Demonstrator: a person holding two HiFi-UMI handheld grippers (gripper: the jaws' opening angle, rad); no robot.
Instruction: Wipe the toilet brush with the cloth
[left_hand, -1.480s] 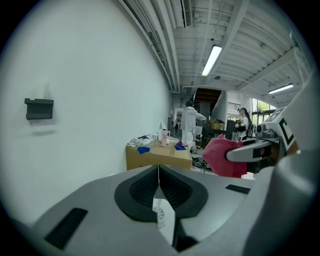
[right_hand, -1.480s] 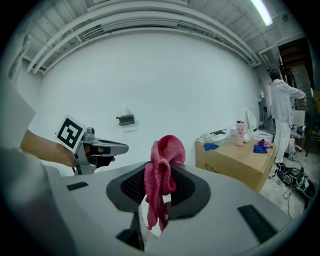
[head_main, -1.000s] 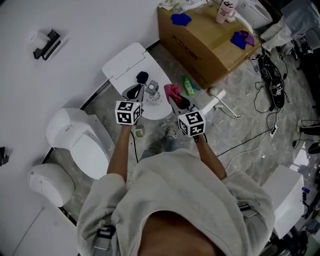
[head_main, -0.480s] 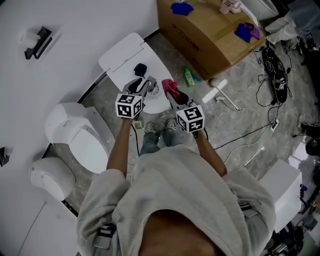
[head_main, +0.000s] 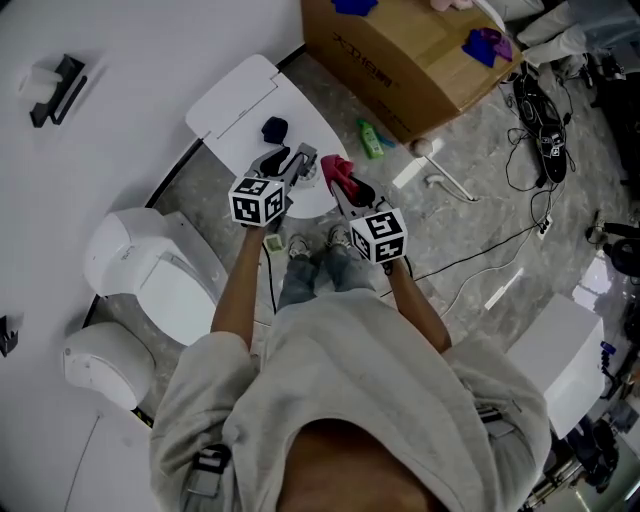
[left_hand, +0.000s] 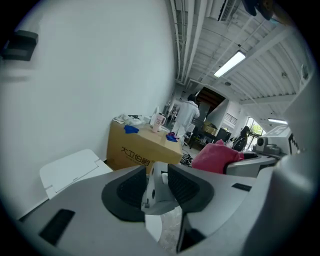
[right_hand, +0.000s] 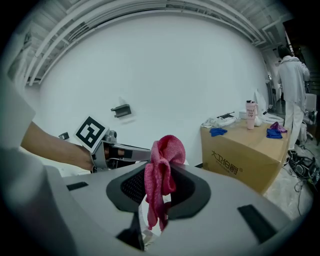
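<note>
Landmark: white tabletop (head_main: 232, 108), set against the wall.

- Cardboard box (head_main: 400, 55): on the floor to the right of the tabletop, with small blue and purple items on top.
- White toilet (head_main: 150, 268): on the floor left of the tabletop and nearer the person, lid down.
- Left gripper (head_main: 284, 163): over the tabletop's near, rounded edge, pointing down and away from the person. Its fingers have just been opening and stand wide apart. A pale grey-white part of the toilet brush (left_hand: 154, 189) stands upright in the gap between the pads. A sliver of space shows at the left pad, so this is not a clamped hold.
- Right gripper (right_hand: 159, 195): just right of the left one, at the same edge of the tabletop. Its fingers are closed on the pink cloth (right_hand: 163, 162), which bunches above the pads and trails below them.
- The cloth is close beside the brush. Contact cannot be told.
- Green bottle (head_main: 370, 139): lies on the floor between the tabletop and the box.
- Small dark item (head_main: 273, 128): on the tabletop, beyond the left gripper.
</note>
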